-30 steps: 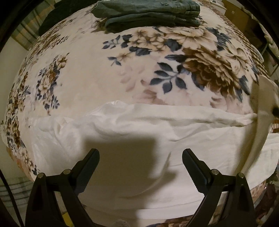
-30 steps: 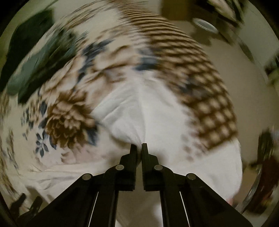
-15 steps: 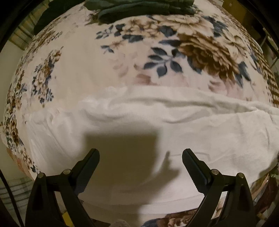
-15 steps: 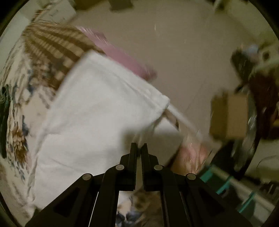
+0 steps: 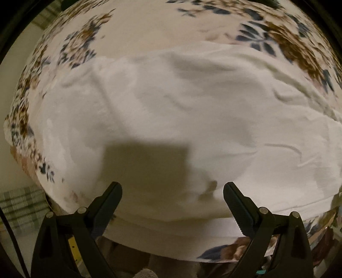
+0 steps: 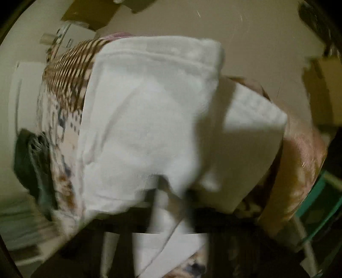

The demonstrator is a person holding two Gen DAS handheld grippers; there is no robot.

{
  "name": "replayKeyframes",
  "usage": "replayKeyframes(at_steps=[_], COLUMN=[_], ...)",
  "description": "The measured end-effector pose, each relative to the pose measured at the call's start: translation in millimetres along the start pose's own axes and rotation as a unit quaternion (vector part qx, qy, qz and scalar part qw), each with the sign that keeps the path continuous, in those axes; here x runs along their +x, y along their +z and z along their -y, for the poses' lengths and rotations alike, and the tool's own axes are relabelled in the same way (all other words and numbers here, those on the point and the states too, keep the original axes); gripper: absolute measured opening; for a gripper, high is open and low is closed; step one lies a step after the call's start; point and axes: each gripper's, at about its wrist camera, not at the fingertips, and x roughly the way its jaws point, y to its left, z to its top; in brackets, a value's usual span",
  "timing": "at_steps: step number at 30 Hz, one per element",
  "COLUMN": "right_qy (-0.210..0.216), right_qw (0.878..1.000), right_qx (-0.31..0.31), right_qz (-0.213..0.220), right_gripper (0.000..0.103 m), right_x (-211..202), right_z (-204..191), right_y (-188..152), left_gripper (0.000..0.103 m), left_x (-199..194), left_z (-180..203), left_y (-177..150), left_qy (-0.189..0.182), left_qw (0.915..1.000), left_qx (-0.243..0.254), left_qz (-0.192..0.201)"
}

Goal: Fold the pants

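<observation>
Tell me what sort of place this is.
Probably a bedroom at home: white pants lie spread on a floral blanket that looks like bedding, with cardboard boxes on the bare floor beside it.

Pants [image 5: 181,111]: lying spread on the blanket [image 5: 149,27], spanning left to right across its near part, near hem over the blanket's near edge. Blanket shows beyond the pants on the far side and at left.

Left gripper [image 5: 172,192]: above the pants' near edge, fingers spread apart, fabric between and beyond them.

Right wrist view, blurred: pants [image 6: 145,119] over the blanket [image 6: 70,70]; folded garments [image 6: 30,158] lie left of them.
</observation>
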Motion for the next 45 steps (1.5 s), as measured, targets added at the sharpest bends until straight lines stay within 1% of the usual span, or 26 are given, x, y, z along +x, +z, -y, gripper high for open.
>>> replayKeyframes(at_steps=[4,6,7,9,10,11,12,13,14,15,17,19,21,22,25,27,31,35,37,38,39,40,41,42,43,45], right_qy=[-0.008,-0.02,-0.026,-0.032,-0.048,-0.06,-0.077,-0.085,-0.074,-0.066,-0.053,-0.029,-0.008,0.002,0.012,0.013,0.031,0.043,0.043,0.041,0.041,0.04,0.034,0.036,0.037,0.031], right_qw=[0.999,0.998,0.997,0.999,0.999,0.998,0.996,0.994,0.996,0.996,0.998,0.998,0.996,0.993,0.986,0.983,0.985,0.986,0.987,0.989,0.99,0.991,0.992,0.993,0.993,0.994], right_qx=[-0.037,-0.034,-0.032,-0.024,-0.023,-0.021,-0.025,-0.026,-0.02,-0.022,-0.026,-0.025,-0.034,-0.04,-0.052,-0.056,-0.043,-0.03,-0.025,-0.023,-0.021,-0.018,-0.017,-0.015,-0.015,-0.033], right_qz=[0.039,0.057,0.058,0.029,-0.004,-0.024,-0.045,-0.06,-0.055,-0.049,-0.039,-0.048,-0.08,-0.107,-0.158,-0.172,-0.165,-0.158,-0.15,-0.143,-0.136,-0.127,-0.12,-0.115,-0.112,-0.103], right_gripper=[0.004,0.004,0.004,0.004,0.005,0.009,0.023,0.029,0.033,0.038,0.038,0.039,0.039,0.039,0.039,0.039,0.039,0.039,0.038,0.038,0.031,0.017,0.017,0.015,0.013,0.01], right_x=[-46,-73,-78,-66,-48,-42,-29,-22,-24,-29,-38,-42,-30,-17,19,38,63,82,89,91,93,93,93,94,92,86], right_z=[-9,-8,-4,4,8,17,18,17,15,9,-3,-15,-31,-41,-59,-69,-78,-86,-90,-91,-91,-90,-89,-88,-89,-92], right_y=[-10,-15,-13,-6,0,6,8,8,3,-4,-24,-56,-92,-115,-168,-196,-232,-252,-259,-261,-263,-264,-266,-267,-268,-268], left_gripper=[0.097,0.097,0.097,0.097,0.097,0.097,0.097,0.097,0.097,0.097,0.097,0.097,0.097,0.097,0.097,0.097,0.097,0.097,0.09,0.081,0.057,0.042,0.034,0.023,0.017,0.013], left_x=[-2,-4,-5,-6,-6,-4,-4,-4,-4,-5,-7,-8,-5,-1,14,25,46,72,80,81,82,81,80,79,78,65], left_z=[-19,-31,-37,-45,-50,-57,-61,-67,-77,-87,-111,-140,-163,-176,-215,-238,-276,-300,-307,-309,-312,-312,-310,-309,-310,-305], left_y=[-7,-11,-13,-15,-17,-19,-21,-22,-25,-29,-35,-41,-42,-42,-38,-36,-34,-32,-29,-28,-26,-23,-20,-17,-16,-17], left_qy=[0.005,0.004,0.001,-0.002,-0.003,-0.005,-0.005,-0.007,-0.012,-0.013,-0.019,-0.025,-0.036,-0.044,-0.074,-0.089,-0.123,-0.162,-0.177,-0.185,-0.193,-0.197,-0.196,-0.193,-0.195,-0.185], left_qw=[0.9998,0.9994,0.999,0.9981,0.9976,0.9969,0.9964,0.9957,0.9947,0.9937,0.991,0.9876,0.9842,0.9822,0.9739,0.9677,0.954,0.9393,0.9325,0.9288,0.9267,0.9265,0.9293,0.9318,0.9328,0.9368], left_qx=[-0.02,-0.035,-0.044,-0.062,-0.069,-0.079,-0.085,-0.092,-0.102,-0.111,-0.132,-0.154,-0.172,-0.182,-0.214,-0.235,-0.273,-0.302,-0.315,-0.32,-0.321,-0.318,-0.31,-0.303,-0.296,-0.283], left_qz=[0.0,0.0,-0.001,-0.001,-0.001,-0.001,-0.002,-0.002,0.0,0.002,0.01,0.019,0.019,0.017,0.017,0.016,0.014,0.005,0.01,0.019,0.029,0.041,0.048,0.055,0.064,0.088])
